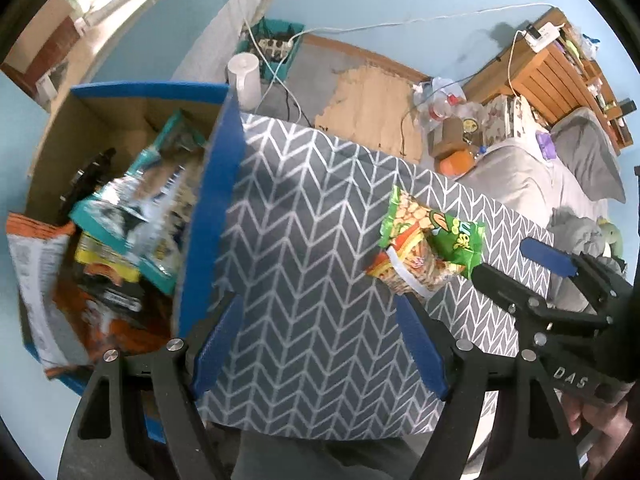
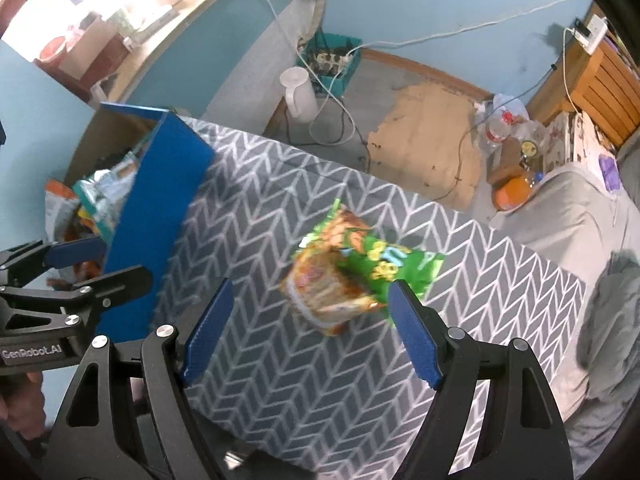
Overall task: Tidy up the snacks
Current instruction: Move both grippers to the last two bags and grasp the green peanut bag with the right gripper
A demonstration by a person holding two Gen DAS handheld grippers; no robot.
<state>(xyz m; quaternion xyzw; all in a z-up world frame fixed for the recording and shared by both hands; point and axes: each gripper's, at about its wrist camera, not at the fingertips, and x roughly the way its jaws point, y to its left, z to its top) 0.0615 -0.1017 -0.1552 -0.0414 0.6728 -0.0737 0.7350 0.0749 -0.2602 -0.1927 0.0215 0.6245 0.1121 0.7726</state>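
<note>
now the blue-rimmed cardboard box (image 1: pixel 120 128) stands at the left end of the grey chevron-patterned surface (image 1: pixel 312 248), and it is full of snack packets: a teal bag (image 1: pixel 160 184) lies tilted on top, an orange and white bag (image 1: pixel 36 280) leans against the near wall, and a yellow packet (image 1: pixel 100 252) shows between them. apart from the box, out on the patterned cloth, lies a green snack bag (image 1: pixel 432 240) on top of an orange packet of crackers (image 1: pixel 408 272); the two touch and overlap. the left gripper (image 1: pixel 320 344) hangs over the cloth just beside the box's blue wall, its blue pads (image 1: pixel 216 344) spread wide with nothing between them. the right gripper (image 2: pixel 308 328) is likewise released, its pads (image 2: pixel 416 336) spread apart, the right-hand pad just at the edge of the green bag's corner; whether it touches the bag i cannot tell, as the bags are blurred in the right wrist view. in the left wrist view the right gripper comes in from the right edge, near the two packets. beyond the surface are a white jug (image 2: pixel 298 94) on the floor, a teal crate (image 2: pixel 332 64) with a power strip and cables, an orange drink bottle (image 2: pixel 514 194) and a bed with grey bedding (image 1: pixel 540 176).
</note>
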